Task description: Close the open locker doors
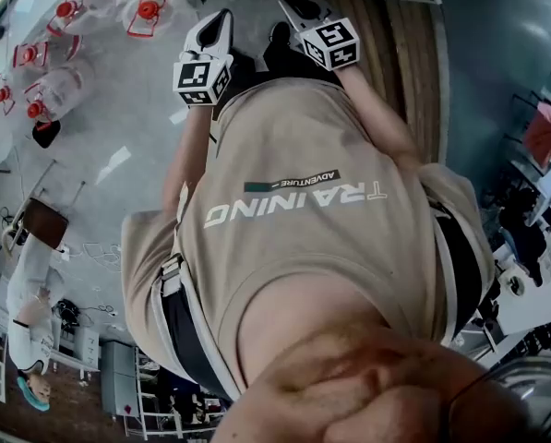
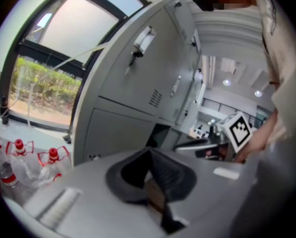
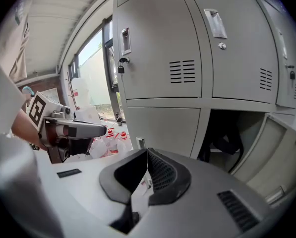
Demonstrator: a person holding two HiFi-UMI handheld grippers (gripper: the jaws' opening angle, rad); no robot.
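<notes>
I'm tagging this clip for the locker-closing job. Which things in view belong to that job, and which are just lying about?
For the job:
- open locker door
- open compartment behind it
- left gripper, right gripper, both shut and empty

Lying about:
- bottles on the floor
- closed upper doors

1. Daylight pours through the window (image 2: 48, 78), washed-out bright.
2. The lockers (image 3: 187, 58) are evenly lit; one open compartment (image 3: 227, 133) lies in shadow.
3. Both gripper views bend and darken at the edges.
4. The left gripper view is blurred; pale glare marks the floor (image 1: 118, 118).
</notes>
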